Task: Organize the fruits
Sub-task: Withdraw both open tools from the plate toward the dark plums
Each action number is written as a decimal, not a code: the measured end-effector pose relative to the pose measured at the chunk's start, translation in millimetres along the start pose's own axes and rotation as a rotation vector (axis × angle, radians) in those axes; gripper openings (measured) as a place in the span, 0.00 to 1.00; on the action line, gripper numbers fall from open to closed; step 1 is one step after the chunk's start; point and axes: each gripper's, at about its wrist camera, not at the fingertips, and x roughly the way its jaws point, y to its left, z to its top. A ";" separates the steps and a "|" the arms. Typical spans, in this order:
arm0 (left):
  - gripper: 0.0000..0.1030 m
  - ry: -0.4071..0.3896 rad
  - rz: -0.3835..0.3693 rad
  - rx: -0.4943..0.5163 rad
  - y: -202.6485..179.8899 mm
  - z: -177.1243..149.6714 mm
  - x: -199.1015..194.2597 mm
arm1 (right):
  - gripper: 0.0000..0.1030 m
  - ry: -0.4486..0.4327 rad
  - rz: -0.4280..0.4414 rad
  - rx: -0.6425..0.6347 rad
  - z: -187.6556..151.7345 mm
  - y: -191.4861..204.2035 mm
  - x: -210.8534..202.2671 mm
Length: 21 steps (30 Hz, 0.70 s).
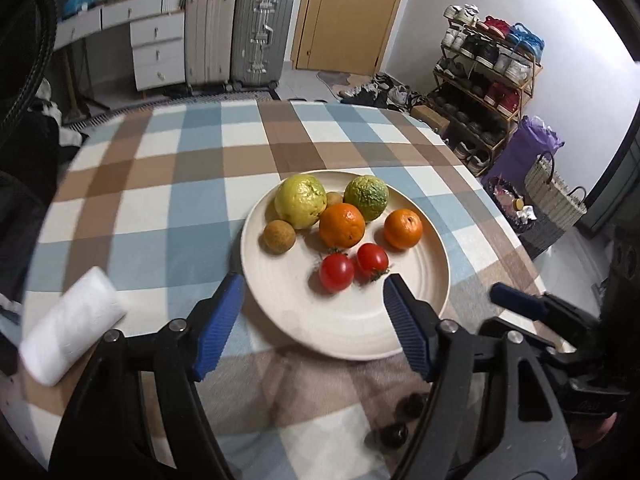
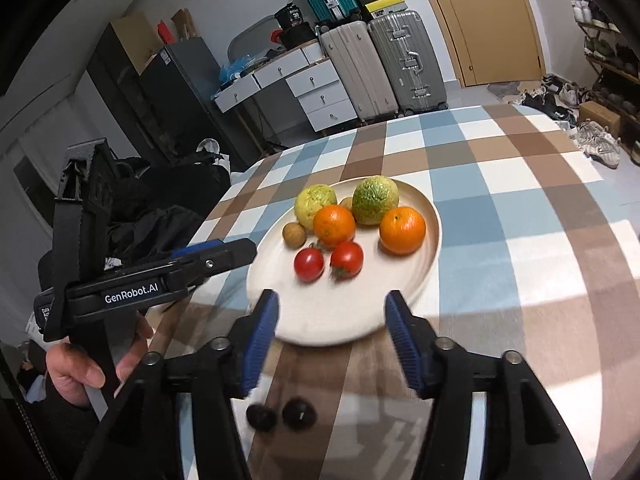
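On the checked table (image 1: 168, 184), a white roll (image 1: 70, 326) lies at 8 o'clock. The left tongs (image 1: 312, 284) gape wide and empty over the plate (image 1: 344, 332), whose fruits cluster toward 12: two tomatoes (image 1: 337, 272), oranges (image 1: 342, 225). The right tongs (image 2: 332, 300) are wide and empty too.

Fruits (image 1: 342, 226) clustered on cream plate (image 1: 280, 320); 2 tomatoes (image 1: 337, 272) nearest.
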 end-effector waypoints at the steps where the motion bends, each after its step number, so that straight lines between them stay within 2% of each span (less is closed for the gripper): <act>1: 0.75 -0.012 0.013 0.005 -1.4 -2.7 -7.7 | 0.67 -0.008 -0.006 -0.005 -3.0 2.5 -5.3; 2: 0.79 -0.022 0.020 0.004 -2.1 -4.9 -14.1 | 0.71 -0.020 -0.008 -0.012 -6.0 5.2 -11.5; 5: 0.80 -0.043 0.013 -0.003 -3.8 -12.7 -33.3 | 0.86 -0.053 -0.013 -0.036 -13.8 13.6 -29.4; 9: 0.83 -0.049 0.032 0.015 -13.9 -25.3 -51.3 | 0.90 -0.095 -0.010 -0.052 -20.9 23.4 -48.2; 13: 0.99 -0.058 0.062 0.033 -22.4 -42.8 -62.3 | 0.93 -0.129 -0.014 -0.055 -29.3 30.5 -61.9; 15: 0.99 -0.062 0.067 0.040 -25.1 -51.1 -64.5 | 0.95 -0.138 -0.016 -0.057 -32.9 32.7 -65.1; 21: 0.99 -0.006 0.047 0.058 -32.1 -76.6 -55.4 | 0.96 -0.140 -0.047 -0.054 -51.5 32.5 -73.2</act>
